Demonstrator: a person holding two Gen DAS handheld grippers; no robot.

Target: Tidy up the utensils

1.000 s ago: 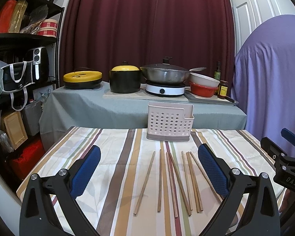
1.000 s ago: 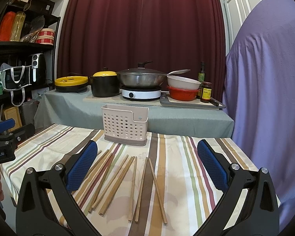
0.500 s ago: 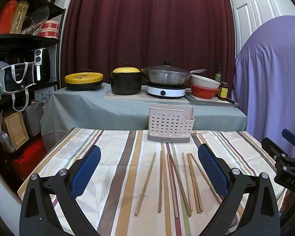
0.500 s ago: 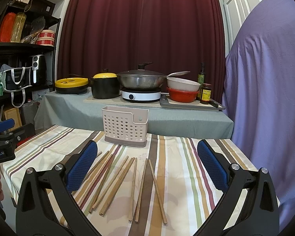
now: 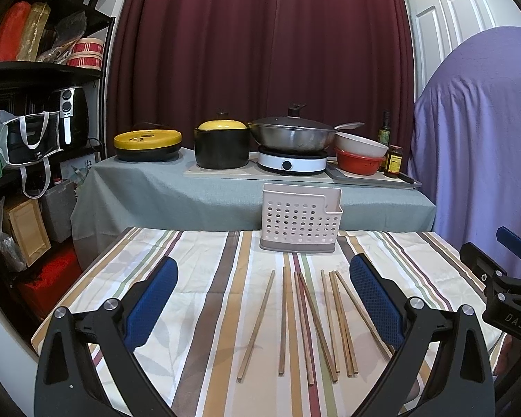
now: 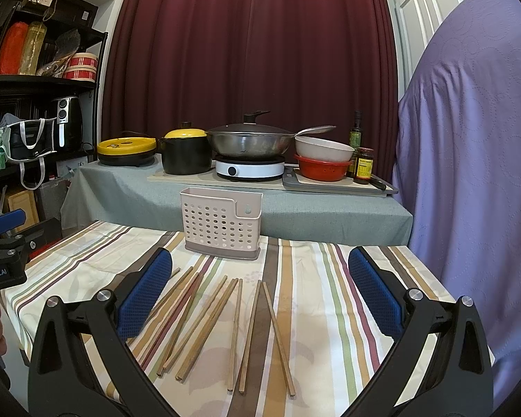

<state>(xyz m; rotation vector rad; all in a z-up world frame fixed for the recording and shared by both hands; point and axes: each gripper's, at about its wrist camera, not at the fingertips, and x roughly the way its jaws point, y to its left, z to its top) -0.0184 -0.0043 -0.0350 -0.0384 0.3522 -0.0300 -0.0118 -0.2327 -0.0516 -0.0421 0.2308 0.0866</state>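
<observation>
While both grippers [image 5: 264, 299] [image 6: 260, 292] gape wide, empty, chopsticks [image 5: 309, 323] lie on table between fingers.

Several wooden chopsticks [image 5: 307, 323] lie flat and loose on the striped tablecloth [image 5: 205, 312] — roughly parallel, a few crossing or touching — while just beyond their far tips a pale perforated plastic utensil holder [image 5: 300, 218] stands upright near the table's far edge.

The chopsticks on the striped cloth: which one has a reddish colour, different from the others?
The reddish chopstick lies third from the left in the left wrist view, crossed by a light one; the others are plain light wood.
</observation>
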